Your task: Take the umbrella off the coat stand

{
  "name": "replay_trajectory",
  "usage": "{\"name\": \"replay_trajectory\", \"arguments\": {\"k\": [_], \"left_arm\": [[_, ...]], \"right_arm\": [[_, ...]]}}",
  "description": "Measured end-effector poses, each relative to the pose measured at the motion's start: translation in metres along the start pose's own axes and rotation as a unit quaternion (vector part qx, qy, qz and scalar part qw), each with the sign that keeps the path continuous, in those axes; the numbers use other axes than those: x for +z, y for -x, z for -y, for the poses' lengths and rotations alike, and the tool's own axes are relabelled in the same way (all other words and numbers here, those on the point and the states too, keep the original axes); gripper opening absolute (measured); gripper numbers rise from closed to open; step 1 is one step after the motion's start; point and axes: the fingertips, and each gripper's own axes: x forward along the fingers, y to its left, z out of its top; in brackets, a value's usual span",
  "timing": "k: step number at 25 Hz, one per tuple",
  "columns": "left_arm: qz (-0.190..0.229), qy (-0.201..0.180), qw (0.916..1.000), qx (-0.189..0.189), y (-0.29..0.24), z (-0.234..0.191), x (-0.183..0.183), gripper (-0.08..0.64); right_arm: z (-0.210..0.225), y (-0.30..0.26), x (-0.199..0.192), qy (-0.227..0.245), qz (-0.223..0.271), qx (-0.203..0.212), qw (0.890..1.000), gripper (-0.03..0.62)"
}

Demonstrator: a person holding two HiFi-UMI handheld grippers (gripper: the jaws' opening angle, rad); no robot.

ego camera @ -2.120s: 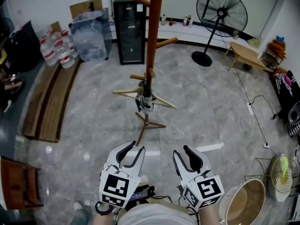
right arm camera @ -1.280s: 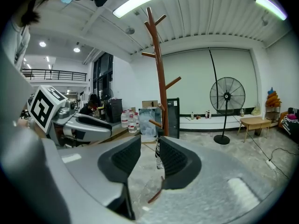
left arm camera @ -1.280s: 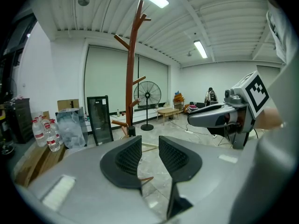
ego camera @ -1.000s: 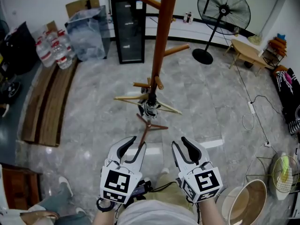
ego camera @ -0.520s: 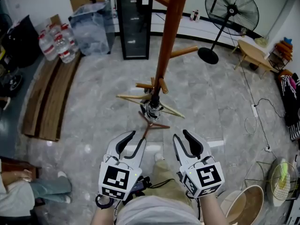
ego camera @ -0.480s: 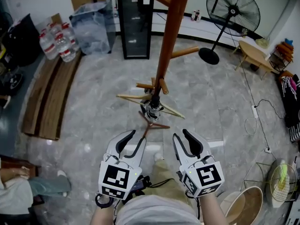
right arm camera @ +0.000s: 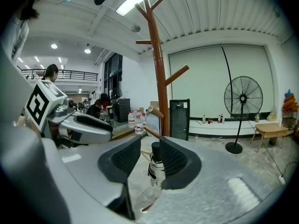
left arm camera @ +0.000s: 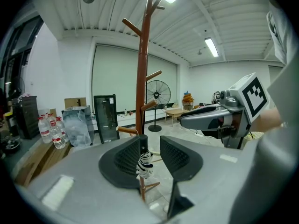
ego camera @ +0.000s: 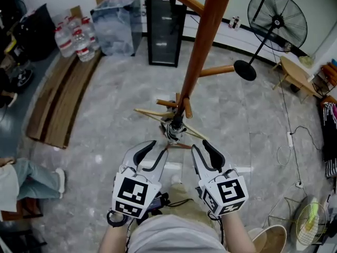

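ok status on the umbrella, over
Left gripper open, jaws just been opening, empty. Right gripper open, empty. Umbrella hangs low on coat stand, untouched. Nothing in the way.

coat stand [ego camera: 209, 30]: top cut off | umbrella [left arm camera: 145, 161]: partly behind left tongs [left arm camera: 150, 143]

Grey marble floor [ego camera: 105, 133], black cabinet [ego camera: 164, 28], pedestal fan [ego camera: 277, 21], low wooden table [ego camera: 297, 74]

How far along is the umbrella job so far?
Nothing is done yet: the umbrella hangs on the coat stand. In hand: the left tongs and right tongs point at it, open and empty; the left tongs have just been opening. Still to do: grip it and lift it off.
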Motion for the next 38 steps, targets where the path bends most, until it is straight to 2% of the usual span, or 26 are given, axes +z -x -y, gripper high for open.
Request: {"name": "replay_trajectory", "arguments": {"k": [19, 38], "left_arm": [[0.008, 0.019, 0.9987, 0.046, -0.039, -0.015, 0.015, 0.132], [-0.002, 0.030, 0.9952, 0.093, -0.051, -0.027, 0.015, 0.132]], "right_arm": [[0.026, -0.076, 0.004, 0.027, -0.022, 0.077, 0.996, 0.115], [0.041, -0.132, -0.015, 0.031, -0.062, 0.110, 0.992, 0.100]]}}
